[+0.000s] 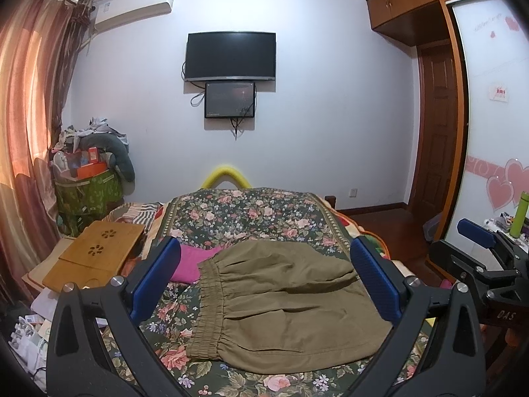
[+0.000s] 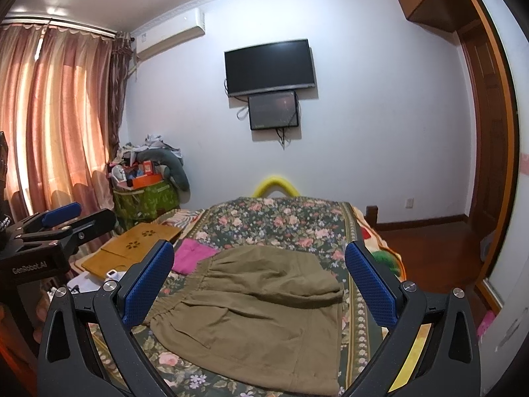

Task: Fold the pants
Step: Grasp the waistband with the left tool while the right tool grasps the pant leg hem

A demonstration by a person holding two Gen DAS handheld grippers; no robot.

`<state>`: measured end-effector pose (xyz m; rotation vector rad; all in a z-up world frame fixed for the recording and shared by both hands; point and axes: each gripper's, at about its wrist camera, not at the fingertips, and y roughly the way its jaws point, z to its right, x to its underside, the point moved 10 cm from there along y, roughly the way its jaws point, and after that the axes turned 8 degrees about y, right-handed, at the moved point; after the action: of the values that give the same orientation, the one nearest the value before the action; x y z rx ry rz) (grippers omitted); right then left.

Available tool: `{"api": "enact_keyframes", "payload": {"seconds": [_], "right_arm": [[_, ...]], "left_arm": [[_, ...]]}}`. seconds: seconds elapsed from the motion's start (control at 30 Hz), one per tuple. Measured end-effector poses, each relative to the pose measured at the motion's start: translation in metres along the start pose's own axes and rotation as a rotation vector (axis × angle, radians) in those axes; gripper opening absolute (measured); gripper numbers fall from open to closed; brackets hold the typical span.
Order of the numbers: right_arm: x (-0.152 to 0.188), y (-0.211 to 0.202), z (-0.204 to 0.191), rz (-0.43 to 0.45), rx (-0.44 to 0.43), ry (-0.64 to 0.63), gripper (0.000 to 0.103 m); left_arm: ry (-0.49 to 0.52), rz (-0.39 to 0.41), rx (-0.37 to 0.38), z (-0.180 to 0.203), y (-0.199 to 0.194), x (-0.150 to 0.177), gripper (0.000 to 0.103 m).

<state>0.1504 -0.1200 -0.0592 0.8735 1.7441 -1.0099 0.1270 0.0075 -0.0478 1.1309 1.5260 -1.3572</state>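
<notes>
Left wrist view showed the left gripper (image 1: 264,278) with blue pads (image 1: 155,278) spread wide and holding nothing; the right gripper (image 2: 259,284) likewise gaped empty above the olive pants (image 1: 284,301); these lay folded compactly on the floral bedspread (image 1: 251,211), waistband (image 1: 211,301) leftward, beside a pink cloth (image 1: 195,261); any final fold would probably go best with both layers pinched at the edge.

Bedroom. White wall (image 1: 330,99) carrying a dark television (image 1: 230,56), a smaller screen (image 1: 229,100) just below it, and an air conditioner (image 1: 132,8) near the ceiling. Pink-orange curtains (image 1: 29,99), daylit, at left. Wooden door (image 1: 433,125) and overhead cabinets (image 1: 406,3) at right. Dark wooden floor (image 1: 390,221). Bed with floral bedspread (image 1: 251,215); bamboo tray table (image 1: 96,254) beside it.
</notes>
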Motion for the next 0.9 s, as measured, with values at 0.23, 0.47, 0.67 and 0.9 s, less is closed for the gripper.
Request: {"api": "enact_keyframes", "payload": {"seconds": [0.23, 0.47, 0.67, 0.9], "right_arm": [[0.024, 0.037, 0.035, -0.092, 0.069, 0.038, 0.102], [0.059, 0.078, 0.077, -0.224, 0.141, 0.035, 0.096], [0.088, 0.112, 0.113, -0.367, 0.147, 0.073, 0.085], [0.121, 0.145, 0.138, -0.534, 0.107, 0.088, 0.078]], "left_arm": [[-0.002, -0.117, 0.001, -0.005, 0.054, 0.027, 0.103], [-0.032, -0.318, 0.016, -0.024, 0.131, 0.077, 0.103], [-0.032, -0.468, 0.014, -0.049, 0.185, 0.119, 0.103], [-0.058, -0.659, 0.044, -0.086, 0.242, 0.173, 0.103]]}}
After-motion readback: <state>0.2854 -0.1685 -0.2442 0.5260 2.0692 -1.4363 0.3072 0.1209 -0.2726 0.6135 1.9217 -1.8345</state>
